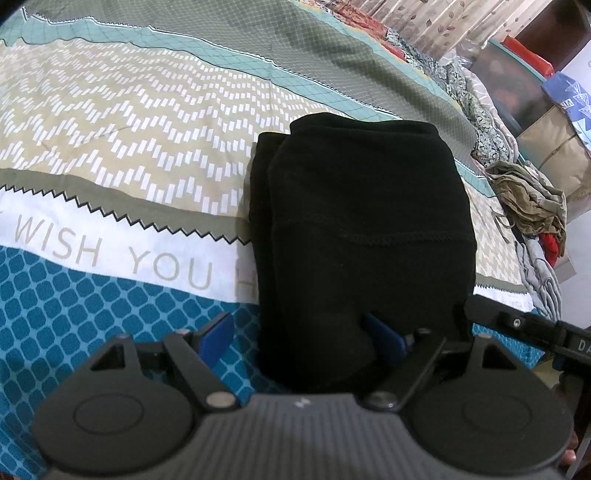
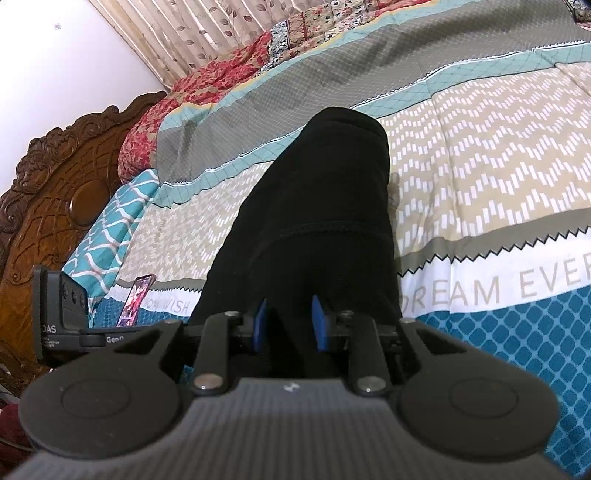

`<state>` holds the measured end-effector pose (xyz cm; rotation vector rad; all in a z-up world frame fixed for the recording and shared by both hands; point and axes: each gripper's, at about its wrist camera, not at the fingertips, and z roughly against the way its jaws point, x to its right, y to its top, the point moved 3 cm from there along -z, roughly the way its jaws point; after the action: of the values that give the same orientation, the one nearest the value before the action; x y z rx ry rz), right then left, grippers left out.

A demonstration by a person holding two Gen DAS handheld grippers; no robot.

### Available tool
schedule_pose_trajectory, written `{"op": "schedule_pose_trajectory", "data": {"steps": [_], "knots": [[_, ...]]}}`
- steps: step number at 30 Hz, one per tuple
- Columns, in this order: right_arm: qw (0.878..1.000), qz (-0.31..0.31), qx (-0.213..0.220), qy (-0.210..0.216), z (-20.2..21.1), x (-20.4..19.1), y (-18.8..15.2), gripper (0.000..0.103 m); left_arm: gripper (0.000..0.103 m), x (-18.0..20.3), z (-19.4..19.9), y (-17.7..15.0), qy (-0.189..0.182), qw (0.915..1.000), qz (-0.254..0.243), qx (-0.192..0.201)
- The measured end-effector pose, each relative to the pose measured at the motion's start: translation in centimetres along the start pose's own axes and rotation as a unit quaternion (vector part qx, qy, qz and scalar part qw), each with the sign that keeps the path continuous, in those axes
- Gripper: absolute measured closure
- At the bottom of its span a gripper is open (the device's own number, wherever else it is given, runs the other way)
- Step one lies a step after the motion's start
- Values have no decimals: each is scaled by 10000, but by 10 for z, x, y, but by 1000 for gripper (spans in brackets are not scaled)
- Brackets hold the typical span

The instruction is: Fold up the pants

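Our left gripper [image 1: 301,334] stands wide apart around the near edge of the folded black pants [image 1: 365,221]; our right gripper [image 2: 290,321] pinches them on the bed [image 2: 480,177].

A patterned bedsheet [image 1: 122,122] is spread across the bed, banded in grey-green, teal, beige with white dashes, white, and blue lattice. The lettering "WISH YOU" [image 1: 110,254] is printed on the white band at 9 o'clock in the left wrist view; "DREAM EVER" [image 2: 498,288] is read at 3 o'clock in the right wrist view. A crumpled heap of clothes [image 1: 532,206], olive with a red scrap, is seen at 3 o'clock at the bed edge. A carved wooden headboard [image 2: 55,206] is set at 9 o'clock. A red floral quilt [image 2: 207,92] is bunched at 11 o'clock, below a leaf-print curtain [image 2: 207,33]. A phone [image 2: 135,299] is propped tilted at 8 o'clock.
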<state>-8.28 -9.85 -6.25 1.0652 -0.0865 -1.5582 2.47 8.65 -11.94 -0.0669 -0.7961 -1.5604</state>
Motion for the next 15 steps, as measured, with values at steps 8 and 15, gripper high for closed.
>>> {"op": "schedule_pose_trajectory", "data": {"steps": [8,15], "knots": [[10000,-11,8,17,0,1,0,74,21,-1,0,0,-13,10000,10,-1],[10000,9,9,2,1,1,0,74,20,-1,0,0,-14,10000,5,-1]]}}
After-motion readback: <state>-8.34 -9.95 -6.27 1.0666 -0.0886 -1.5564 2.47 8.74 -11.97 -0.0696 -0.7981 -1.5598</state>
